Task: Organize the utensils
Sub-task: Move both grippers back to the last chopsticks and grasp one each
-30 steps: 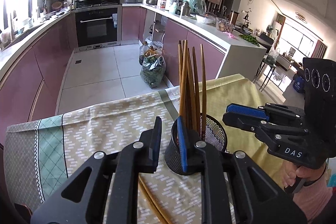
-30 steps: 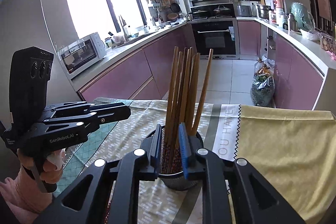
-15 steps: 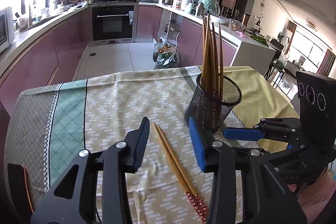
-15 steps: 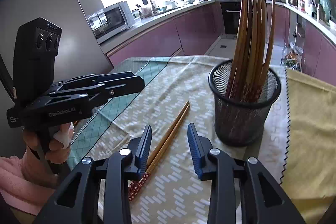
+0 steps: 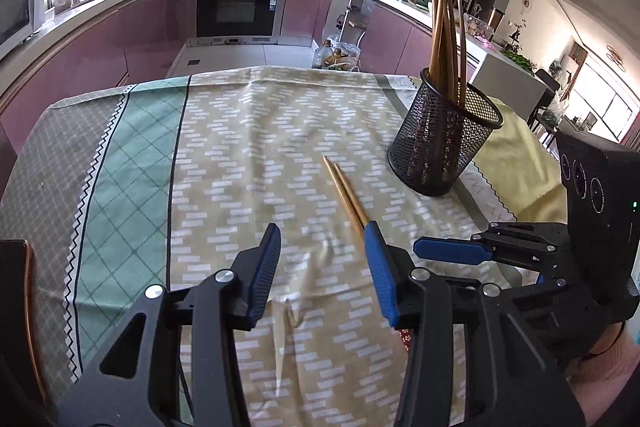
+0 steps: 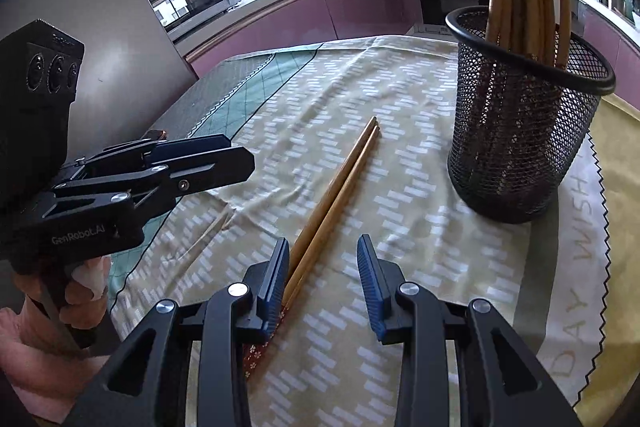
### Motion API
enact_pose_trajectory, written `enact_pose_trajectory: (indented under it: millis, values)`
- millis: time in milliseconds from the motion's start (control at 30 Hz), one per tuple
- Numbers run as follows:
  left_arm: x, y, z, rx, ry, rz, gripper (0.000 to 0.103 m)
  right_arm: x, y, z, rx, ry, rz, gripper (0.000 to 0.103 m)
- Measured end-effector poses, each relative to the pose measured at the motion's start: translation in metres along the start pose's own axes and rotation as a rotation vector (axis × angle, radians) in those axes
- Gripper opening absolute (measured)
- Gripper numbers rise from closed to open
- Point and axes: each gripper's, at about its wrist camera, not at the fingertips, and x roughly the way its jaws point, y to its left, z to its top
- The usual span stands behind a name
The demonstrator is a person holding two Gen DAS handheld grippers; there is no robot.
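A pair of wooden chopsticks [image 5: 346, 193] lies side by side on the tablecloth, left of a black mesh holder [image 5: 440, 143] with several chopsticks [image 5: 444, 35] standing in it. My left gripper [image 5: 322, 227] hovers low over the cloth, open and empty; the pair runs under its right finger. My right gripper [image 6: 323, 239] is open too. The pair [image 6: 340, 183] slants between its fingers, close to the left pad, with the patterned red ends hidden below that finger. The holder [image 6: 516, 131] stands to the front right. Each gripper shows in the other's view: right gripper [image 5: 448, 251], left gripper [image 6: 240, 155].
The patterned tablecloth [image 5: 248, 131] has a raised wrinkle [image 5: 292, 303] just under my left gripper. A brown chair back [image 5: 24, 307] sits at the table's left edge. Purple kitchen cabinets [image 5: 152, 27] and an oven [image 5: 236, 5] lie beyond the far edge.
Both grippers came down from beside the holder's top toward the cloth and spread their jaws wider. The loose pair, earlier below them, now lies at their fingertips.
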Motion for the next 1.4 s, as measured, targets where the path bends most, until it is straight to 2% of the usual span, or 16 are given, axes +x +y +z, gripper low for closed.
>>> enact_pose_trajectory:
  millis: [567, 967, 1400]
  values:
    - [0.012, 0.000, -0.007, 0.011, 0.034, -0.015, 0.043, 0.007, 0.008, 0.002, -0.040, 0.008, -0.084, 0.033]
    - [0.018, -0.008, -0.008, 0.056, 0.060, -0.013, 0.043, 0.004, -0.001, 0.002, -0.008, 0.019, -0.088, 0.027]
    - [0.032, -0.026, -0.009, 0.115, 0.101, -0.019, 0.043, -0.001, -0.014, 0.001, 0.018, 0.028, -0.103, 0.026]
